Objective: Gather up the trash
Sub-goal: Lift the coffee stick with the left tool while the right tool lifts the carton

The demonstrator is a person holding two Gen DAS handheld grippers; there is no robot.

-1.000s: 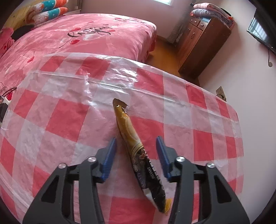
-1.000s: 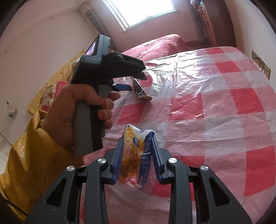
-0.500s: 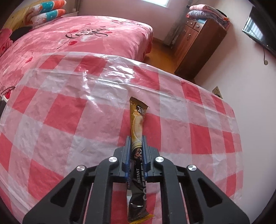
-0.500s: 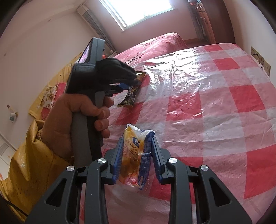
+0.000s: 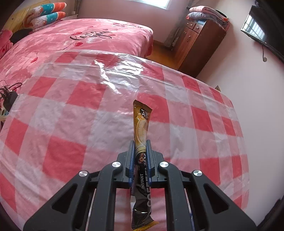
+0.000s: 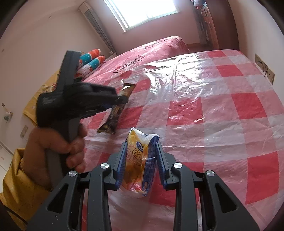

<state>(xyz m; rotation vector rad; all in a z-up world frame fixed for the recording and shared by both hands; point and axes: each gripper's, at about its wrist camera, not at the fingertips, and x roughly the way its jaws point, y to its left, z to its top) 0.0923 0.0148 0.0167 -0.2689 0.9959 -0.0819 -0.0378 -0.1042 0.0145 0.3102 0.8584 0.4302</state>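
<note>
Left gripper [image 5: 140,151]: closed on the coffee sachet [image 5: 141,128]; the sachet is pinched at about mid-length between the blue pads [image 5: 131,158].
Coffee sachet position: long axis runs along the fingers; the gold end with "3 in 1" print juts out past the tips toward the far side, the dark end marked "INSTANT" trails back between the arms toward the camera.
Sachet height: seen held clear of the tablecloth in the right wrist view [image 6: 116,110], tilted, gold end up and far, dark end down and near.
Right gripper [image 6: 141,156]: clamped on a crumpled yellow-and-blue snack wrapper [image 6: 140,160]; the wrapper's open top sticks out beyond the tips, its lower part hangs between the fingers.
Relative placement: left gripper [image 6: 122,101] is seen left of and beyond the right one, gripped by a hand [image 6: 58,147] in a yellow sleeve [image 6: 16,179].
Surface: red-and-white checked tablecloth [image 5: 71,133] under clear plastic sheet.
Surroundings: pink bed [image 5: 79,40] at the far side, wooden dresser [image 5: 198,46] far right, window [image 6: 142,12] beyond the bed.
</note>
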